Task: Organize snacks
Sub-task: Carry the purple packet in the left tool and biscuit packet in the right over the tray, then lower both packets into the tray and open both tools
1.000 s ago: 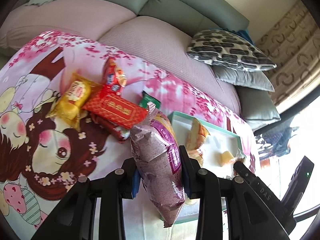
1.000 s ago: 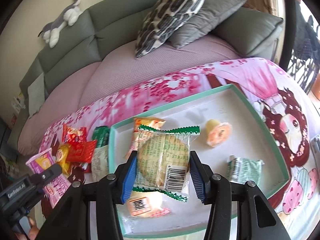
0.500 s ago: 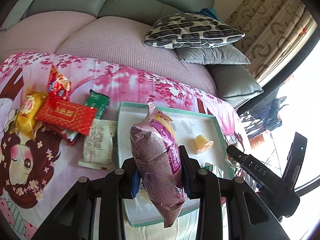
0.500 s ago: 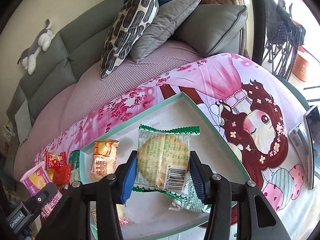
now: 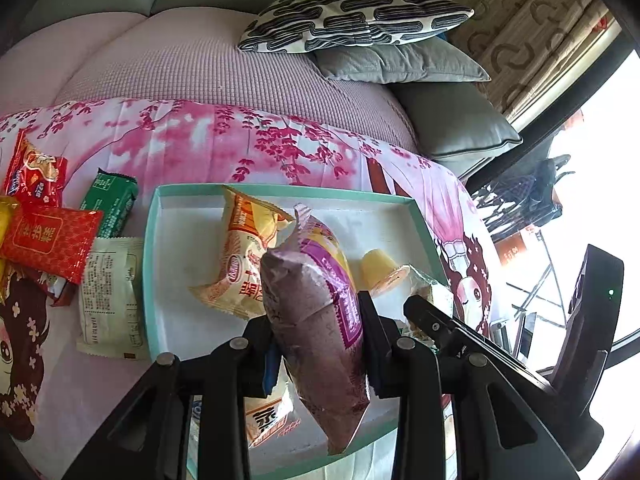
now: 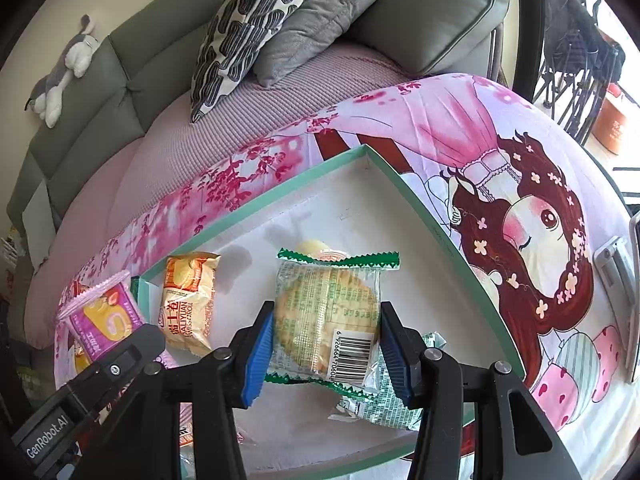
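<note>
both tools further over tray (image 6: 420, 208): purple bag (image 5: 320, 320) clamped left, barcoded cracker (image 6: 326, 316) right

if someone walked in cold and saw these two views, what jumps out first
First, the two loaded tools: the left hand-held gripper is clamped on a purple snack bag, and the right hand-held gripper pinches a clear green-edged cracker pack, both over the mint-green tray. Next comes the loud pink cartoon-girl cloth under the tray, with red and green packets lying loose left of the tray.
</note>
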`<state>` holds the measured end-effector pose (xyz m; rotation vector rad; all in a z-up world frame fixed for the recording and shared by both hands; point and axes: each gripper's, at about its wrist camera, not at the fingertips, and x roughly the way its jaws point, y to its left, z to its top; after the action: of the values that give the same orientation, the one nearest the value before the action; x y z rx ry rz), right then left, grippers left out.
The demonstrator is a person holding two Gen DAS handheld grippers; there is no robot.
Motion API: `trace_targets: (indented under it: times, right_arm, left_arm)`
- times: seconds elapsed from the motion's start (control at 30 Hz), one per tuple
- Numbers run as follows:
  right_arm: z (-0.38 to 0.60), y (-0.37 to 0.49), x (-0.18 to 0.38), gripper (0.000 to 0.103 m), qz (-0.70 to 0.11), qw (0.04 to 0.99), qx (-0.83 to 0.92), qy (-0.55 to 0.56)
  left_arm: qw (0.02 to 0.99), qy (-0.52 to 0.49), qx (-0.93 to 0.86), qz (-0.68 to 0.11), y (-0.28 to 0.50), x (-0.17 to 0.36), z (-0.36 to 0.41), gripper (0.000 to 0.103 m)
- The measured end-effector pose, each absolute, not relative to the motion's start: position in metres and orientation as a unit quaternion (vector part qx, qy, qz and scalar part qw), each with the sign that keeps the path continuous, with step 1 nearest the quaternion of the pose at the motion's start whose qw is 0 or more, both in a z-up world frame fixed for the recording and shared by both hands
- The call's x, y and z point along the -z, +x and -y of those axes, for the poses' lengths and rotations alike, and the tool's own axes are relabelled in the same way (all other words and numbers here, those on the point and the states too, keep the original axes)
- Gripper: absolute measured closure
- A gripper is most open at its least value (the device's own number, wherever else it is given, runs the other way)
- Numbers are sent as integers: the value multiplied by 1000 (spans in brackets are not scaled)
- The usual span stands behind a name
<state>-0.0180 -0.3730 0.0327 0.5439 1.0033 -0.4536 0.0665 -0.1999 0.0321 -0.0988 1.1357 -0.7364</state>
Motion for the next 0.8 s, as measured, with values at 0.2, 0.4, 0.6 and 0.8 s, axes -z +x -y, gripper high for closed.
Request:
trace_targets:
  times: [0.2, 0.4, 0.6, 0.8]
  right_arm:
    - [378, -18, -26, 50, -481, 809, 215, 263]
    - [380, -18, -22, 50, -487, 803, 215, 267]
    - [381, -18, -19, 50, -492, 800, 217, 266]
    - [382, -18, -17, 50, -495, 796, 221, 267]
  left_arm:
    - [773, -25, 347, -530, 64, -23, 214, 68]
    - [770, -23, 340, -540, 68, -11, 214, 67]
    - [768, -19, 331, -548, 69, -3, 215, 67]
    - [765, -7, 329, -554, 65, -1, 221, 67]
